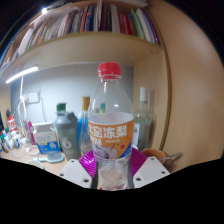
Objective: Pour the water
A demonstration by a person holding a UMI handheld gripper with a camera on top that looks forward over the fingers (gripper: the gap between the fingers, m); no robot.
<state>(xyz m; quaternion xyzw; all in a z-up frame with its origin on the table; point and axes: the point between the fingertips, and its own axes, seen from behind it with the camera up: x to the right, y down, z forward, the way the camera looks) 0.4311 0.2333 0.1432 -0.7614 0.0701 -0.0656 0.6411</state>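
One bottle [111,125] fills the middle of the gripper view, clear plastic with a red cap [109,70] and an orange and purple label. Going left to right: a lit desk lamp [22,75] stands over the far left of the bench [20,158], then a small carton [44,137] and a few other bottles [68,133] in a cluster, then the held bottle, and to the right of it a round orange thing [154,155] low on the bench that I cannot identify. A bookshelf [85,40] runs across above all of it.

The gripper [112,172] is clenched on the bottle: both fingers [78,171] press its lower body from either side, with the purple pads against the plastic below the label.

As for progress, the grasp looks done, but the pour looks not yet begun. The bottle stands upright, the cap is still on, and no cup or other receiving vessel can be clearly made out, so uncapping and tipping seem to remain.

The hand holds the gripper roughly level, pointing forward toward the shelf wall, with no tilt visible.
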